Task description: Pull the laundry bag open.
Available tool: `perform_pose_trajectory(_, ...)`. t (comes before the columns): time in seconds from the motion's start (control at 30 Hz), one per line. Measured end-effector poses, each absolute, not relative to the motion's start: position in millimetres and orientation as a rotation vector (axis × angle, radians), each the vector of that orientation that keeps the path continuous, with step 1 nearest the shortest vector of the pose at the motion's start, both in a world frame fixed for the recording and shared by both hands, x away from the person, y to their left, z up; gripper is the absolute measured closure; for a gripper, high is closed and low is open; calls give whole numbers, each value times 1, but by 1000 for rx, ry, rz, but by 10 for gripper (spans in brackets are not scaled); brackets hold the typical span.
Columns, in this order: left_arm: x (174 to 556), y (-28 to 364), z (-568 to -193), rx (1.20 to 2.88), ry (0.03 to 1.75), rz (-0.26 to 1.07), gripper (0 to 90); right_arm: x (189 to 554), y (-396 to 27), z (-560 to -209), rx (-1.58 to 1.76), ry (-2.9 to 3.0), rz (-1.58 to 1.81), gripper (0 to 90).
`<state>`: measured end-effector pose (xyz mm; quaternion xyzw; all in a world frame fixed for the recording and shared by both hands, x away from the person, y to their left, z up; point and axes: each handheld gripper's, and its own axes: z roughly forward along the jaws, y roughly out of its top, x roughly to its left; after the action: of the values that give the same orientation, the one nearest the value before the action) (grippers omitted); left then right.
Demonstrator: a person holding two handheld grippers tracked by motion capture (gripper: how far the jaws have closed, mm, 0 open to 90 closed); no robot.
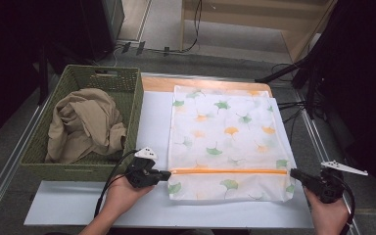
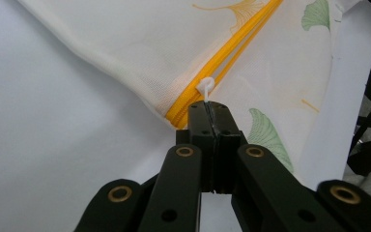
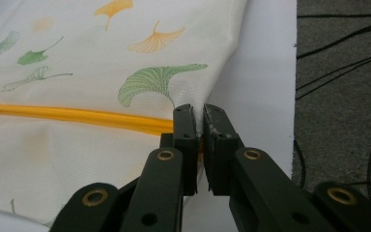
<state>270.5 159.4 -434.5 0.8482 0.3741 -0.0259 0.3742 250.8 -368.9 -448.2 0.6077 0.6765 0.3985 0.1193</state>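
Zipper pull (image 2: 206, 88) sits pinched at the left gripper (image 2: 207, 107) tips.

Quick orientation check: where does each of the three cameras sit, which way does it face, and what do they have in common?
High view: above the person's side, looking forward and down on the white leaf-printed mesh laundry bag and green woven basket; both hands show.
Left gripper view: rides the left gripper, looking along shut jaws pinching the white zipper pull.
Right gripper view: rides the right gripper, jaws clamping the bag's edge.
Shared: all three show the bag's orange zipper.
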Motion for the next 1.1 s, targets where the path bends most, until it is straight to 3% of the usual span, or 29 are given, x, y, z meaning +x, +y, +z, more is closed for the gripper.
perform_pose_trajectory(0.33,259,162,-438,2195,960,-48,900,251,-355,-449,1750,2030,1167,855)
perform_pose_trajectory(1.1,272,147,-465,2210,951,-122,900,261,-341,-474,1760,2235,1148,841)
